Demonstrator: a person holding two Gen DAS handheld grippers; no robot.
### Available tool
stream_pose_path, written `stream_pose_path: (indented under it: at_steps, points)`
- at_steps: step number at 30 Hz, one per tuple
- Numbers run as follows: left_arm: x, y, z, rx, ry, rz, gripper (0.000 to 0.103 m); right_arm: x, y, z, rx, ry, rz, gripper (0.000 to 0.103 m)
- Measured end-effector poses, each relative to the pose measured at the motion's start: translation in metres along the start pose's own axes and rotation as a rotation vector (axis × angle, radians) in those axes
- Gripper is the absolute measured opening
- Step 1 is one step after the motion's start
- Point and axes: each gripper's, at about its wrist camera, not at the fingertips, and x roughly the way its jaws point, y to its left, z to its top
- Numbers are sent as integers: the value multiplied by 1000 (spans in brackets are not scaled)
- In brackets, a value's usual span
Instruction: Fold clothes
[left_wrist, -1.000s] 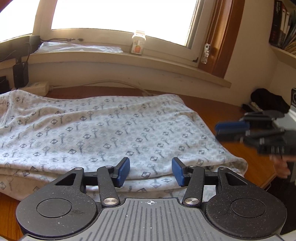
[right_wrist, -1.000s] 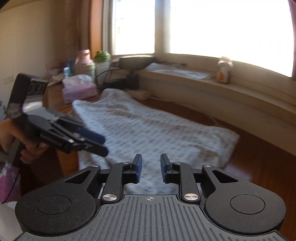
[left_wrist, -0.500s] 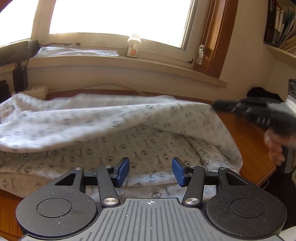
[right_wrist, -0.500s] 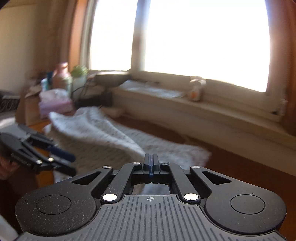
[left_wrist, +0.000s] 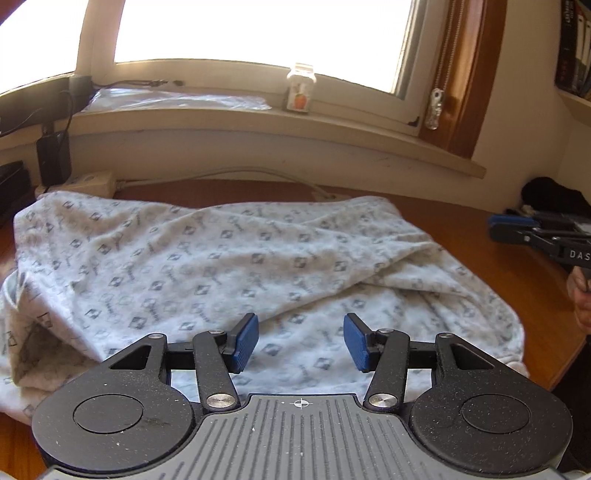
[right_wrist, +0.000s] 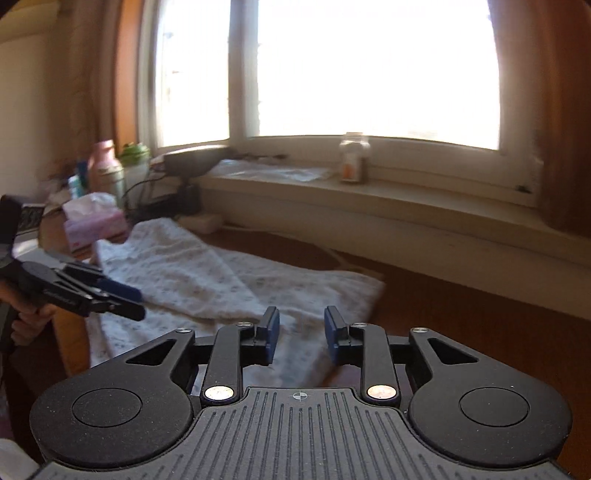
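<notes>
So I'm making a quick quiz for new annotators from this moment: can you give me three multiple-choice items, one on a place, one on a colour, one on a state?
1. Where does the small jar stand?
A. on the windowsill
B. on the garment
C. on the bookshelf

2. What colour are the pads of the left claw?
A. red
B. blue
C. green

3. How does the patterned garment lie?
A. hanging from a claw
B. rolled into a ball
C. spread on the wooden table, one layer folded over

Answers: 1 A, it stands on the sill under the window; 2 B, both pads show blue; 3 C, it lies flat, with a folded edge crossing it.
</notes>
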Motion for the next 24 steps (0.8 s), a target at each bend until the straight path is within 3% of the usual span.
stream_pose_path:
  at_steps: [4,6,8,13,15,16,17,19,24]
  points:
    - [-8,9,-8,-12,0,10,55,64,50,20,-166,90,116,45]
    - [-11,13,-12,-19,-1,12,55,88,68,22,-245,142,139,48]
    - [-13,16,-14,-26,-5,9,55,107,81,23,-316,196,146,56]
    - [-15,18,-15,-19,-8,3,55,141,79,34,-305,251,135,64]
    - [-15,17,-15,-14,-8,6,55,146,71,34,-266,271,140,54]
    - [-15,17,-16,-13,-8,6,55,147,67,32,-243,276,151,22]
    - [-15,18,-16,-12,-9,6,55,149,64,31,-218,274,166,12]
    - [-15,18,-17,-10,-12,7,55,141,60,30,-207,229,164,7]
    - [-16,17,-17,-12,-10,16,55,81,31,49,-131,33,52,6]
